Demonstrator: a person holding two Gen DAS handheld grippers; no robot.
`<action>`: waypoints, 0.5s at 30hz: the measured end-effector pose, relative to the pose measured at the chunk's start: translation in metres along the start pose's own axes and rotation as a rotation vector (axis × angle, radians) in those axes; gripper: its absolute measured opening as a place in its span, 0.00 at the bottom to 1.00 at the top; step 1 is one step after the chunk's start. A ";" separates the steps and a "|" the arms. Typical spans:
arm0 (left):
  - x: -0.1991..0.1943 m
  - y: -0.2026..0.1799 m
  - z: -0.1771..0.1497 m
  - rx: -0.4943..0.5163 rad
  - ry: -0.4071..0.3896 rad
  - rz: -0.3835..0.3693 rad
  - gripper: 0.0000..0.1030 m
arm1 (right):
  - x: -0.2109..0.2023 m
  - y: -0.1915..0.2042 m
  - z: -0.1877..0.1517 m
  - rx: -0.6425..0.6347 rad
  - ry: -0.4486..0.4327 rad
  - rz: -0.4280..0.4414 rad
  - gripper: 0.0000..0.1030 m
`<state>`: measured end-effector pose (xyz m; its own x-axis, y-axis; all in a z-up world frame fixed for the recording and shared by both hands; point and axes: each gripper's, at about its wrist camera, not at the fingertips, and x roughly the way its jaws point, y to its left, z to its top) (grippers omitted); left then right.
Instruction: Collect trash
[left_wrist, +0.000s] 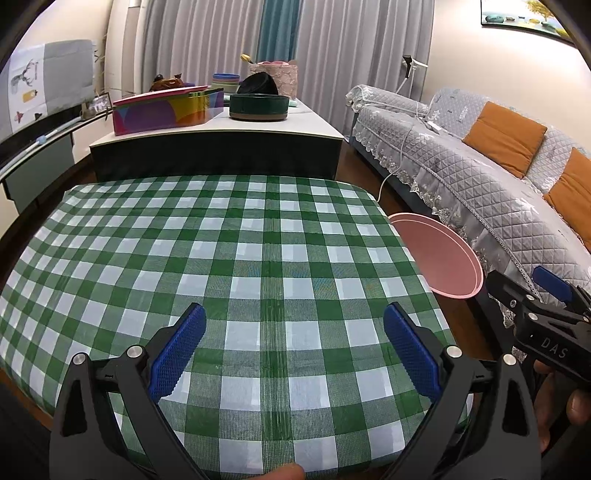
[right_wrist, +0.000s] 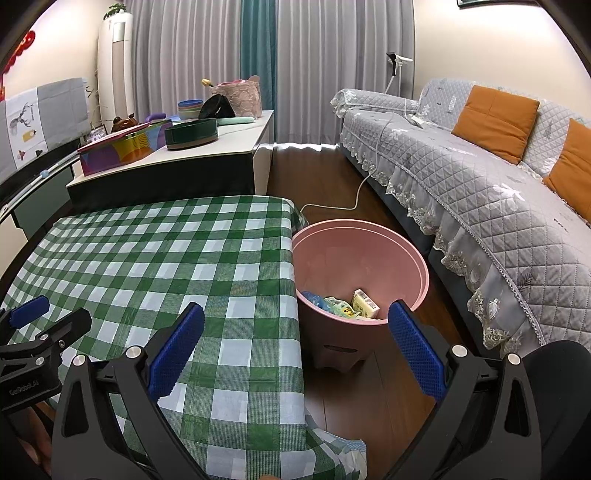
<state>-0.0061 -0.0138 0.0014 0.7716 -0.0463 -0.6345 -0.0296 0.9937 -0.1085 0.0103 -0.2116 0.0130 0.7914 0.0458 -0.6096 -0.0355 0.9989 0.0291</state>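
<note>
Sofa (right_wrist: 480, 192): grey quilted cover, orange cushions; runs along the right side of the room, just beyond the bin.
Bench (left_wrist: 221, 258): covered by a green and white checked cloth; no trash shows on the part of it these views take in; it lies directly under the left claw and to the left of the right one.
Far bench (right_wrist: 236, 144): stands behind the checked one; carries a coloured box, a dark round tin and bowls; they look like stored household things, not trash, though that is a judgement.
Bin (right_wrist: 360, 273): pink, round, on the floor touching or just beside the bench's right edge; likely set there so that things can be dropped straight off the bench.
Trash (right_wrist: 351, 306): a few small packets, yellowish and blue, at the bottom of the bin; ahead of the right claw and between its fingers' line of sight, well below them.
Left claw (left_wrist: 293, 350): spread wide, holding nothing; hovers over the near part of the bench.
Right claw (right_wrist: 295, 350): spread wide, empty; held over the bench's right edge, pointing toward the bin.
Stage: judging by the bare cloth and the filled bin, the collecting seems finished or nearly so.
</note>
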 end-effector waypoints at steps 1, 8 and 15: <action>0.000 0.000 0.000 0.002 0.000 0.000 0.91 | 0.000 0.000 0.000 0.000 0.001 0.000 0.95; -0.001 -0.001 0.001 0.004 -0.002 -0.004 0.91 | 0.000 0.000 0.000 0.000 0.000 0.000 0.95; -0.001 -0.002 0.001 0.006 -0.001 -0.004 0.91 | 0.000 0.000 0.000 -0.001 0.000 0.000 0.95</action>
<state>-0.0061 -0.0154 0.0028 0.7720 -0.0497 -0.6337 -0.0233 0.9940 -0.1064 0.0103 -0.2114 0.0131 0.7917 0.0454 -0.6093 -0.0356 0.9990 0.0282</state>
